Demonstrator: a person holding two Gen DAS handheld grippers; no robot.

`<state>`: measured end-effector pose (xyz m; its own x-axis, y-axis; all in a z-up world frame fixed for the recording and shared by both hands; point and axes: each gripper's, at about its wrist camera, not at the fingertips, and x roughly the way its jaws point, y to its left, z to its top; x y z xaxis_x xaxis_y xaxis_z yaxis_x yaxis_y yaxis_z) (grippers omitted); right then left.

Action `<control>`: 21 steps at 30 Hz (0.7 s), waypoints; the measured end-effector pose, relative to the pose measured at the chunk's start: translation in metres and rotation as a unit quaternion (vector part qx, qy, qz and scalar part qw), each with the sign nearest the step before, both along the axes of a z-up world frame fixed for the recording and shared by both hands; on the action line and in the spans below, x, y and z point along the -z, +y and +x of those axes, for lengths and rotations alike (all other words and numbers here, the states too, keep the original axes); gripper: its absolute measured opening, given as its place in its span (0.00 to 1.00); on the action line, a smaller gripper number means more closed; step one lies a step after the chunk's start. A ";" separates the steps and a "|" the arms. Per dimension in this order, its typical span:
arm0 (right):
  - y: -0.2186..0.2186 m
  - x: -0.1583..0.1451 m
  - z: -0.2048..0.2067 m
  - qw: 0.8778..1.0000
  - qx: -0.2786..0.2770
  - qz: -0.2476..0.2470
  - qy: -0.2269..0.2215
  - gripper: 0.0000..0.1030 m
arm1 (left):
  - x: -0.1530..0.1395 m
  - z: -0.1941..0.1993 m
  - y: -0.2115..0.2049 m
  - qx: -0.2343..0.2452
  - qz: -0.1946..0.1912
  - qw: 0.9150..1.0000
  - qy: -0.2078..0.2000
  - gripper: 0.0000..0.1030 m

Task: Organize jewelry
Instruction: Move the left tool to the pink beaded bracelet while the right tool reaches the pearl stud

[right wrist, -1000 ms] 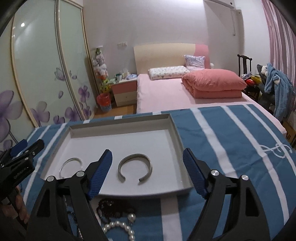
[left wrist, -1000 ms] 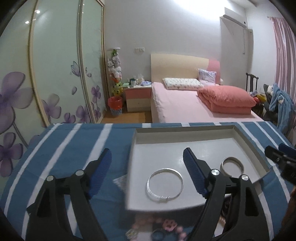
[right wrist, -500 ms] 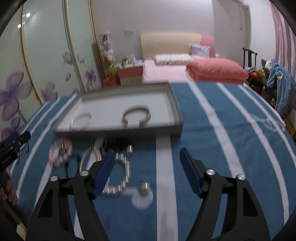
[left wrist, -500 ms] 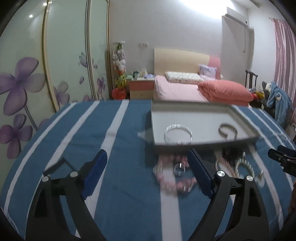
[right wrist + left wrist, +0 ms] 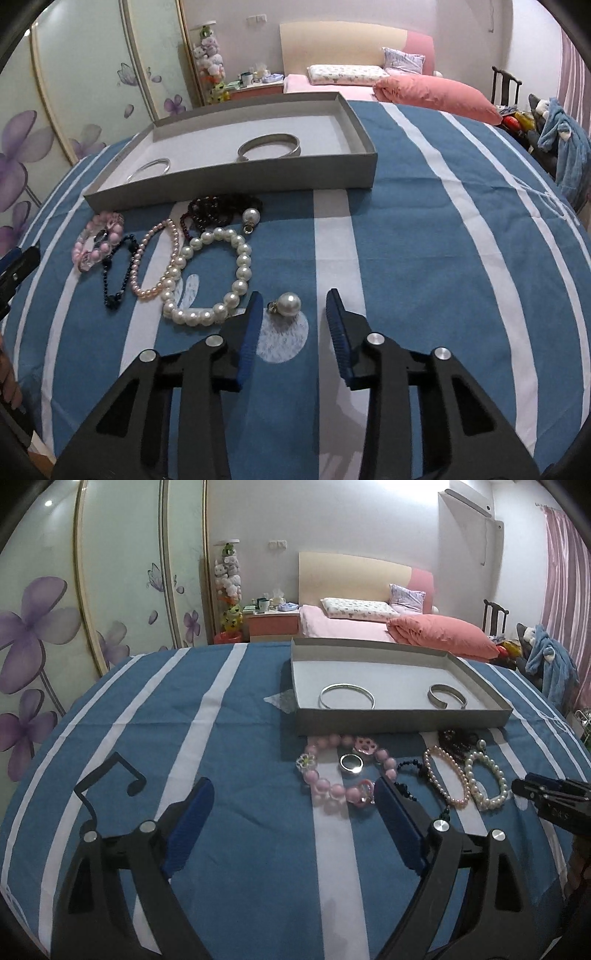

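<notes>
Whereas both grippers hovered over the tray point(image 5: 258, 177) a second ago, the right gripper point(image 5: 293, 314), jaws apart, now brackets a pearl pendant point(image 5: 287, 304) on the cloth; the left gripper point(image 5: 293, 801) gapes empty beside the pink bracelet point(image 5: 332, 771).

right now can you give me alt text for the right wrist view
The open right tongs hover low over a blue striped cloth, straddling a single pearl pendant. Just beyond lie a white pearl bracelet and other beaded pieces, in front of a grey tray holding two silver bangles.
</notes>
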<state>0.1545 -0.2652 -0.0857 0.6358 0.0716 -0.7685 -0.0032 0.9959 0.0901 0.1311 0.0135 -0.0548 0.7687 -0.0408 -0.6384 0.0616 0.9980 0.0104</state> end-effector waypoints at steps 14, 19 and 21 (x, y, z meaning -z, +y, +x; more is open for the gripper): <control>-0.002 0.002 0.003 1.000 0.007 -0.013 -0.001 0.18 | 0.015 0.037 -0.002 -0.016 -0.021 0.998 0.056 0.53; -0.001 0.002 0.003 1.000 0.007 -0.011 -0.001 0.18 | 0.024 0.057 -0.005 -0.019 -0.011 0.997 0.076 0.47; -0.001 0.002 0.003 1.000 0.007 -0.011 -0.001 0.18 | 0.028 0.064 -0.006 -0.020 -0.002 0.996 0.082 0.47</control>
<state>0.1571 -0.2658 -0.0877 0.6375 0.0448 -0.7691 0.0111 0.9977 0.0673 0.1946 0.0076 -0.0827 0.6544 -0.0147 -0.7560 0.0226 0.9997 0.0002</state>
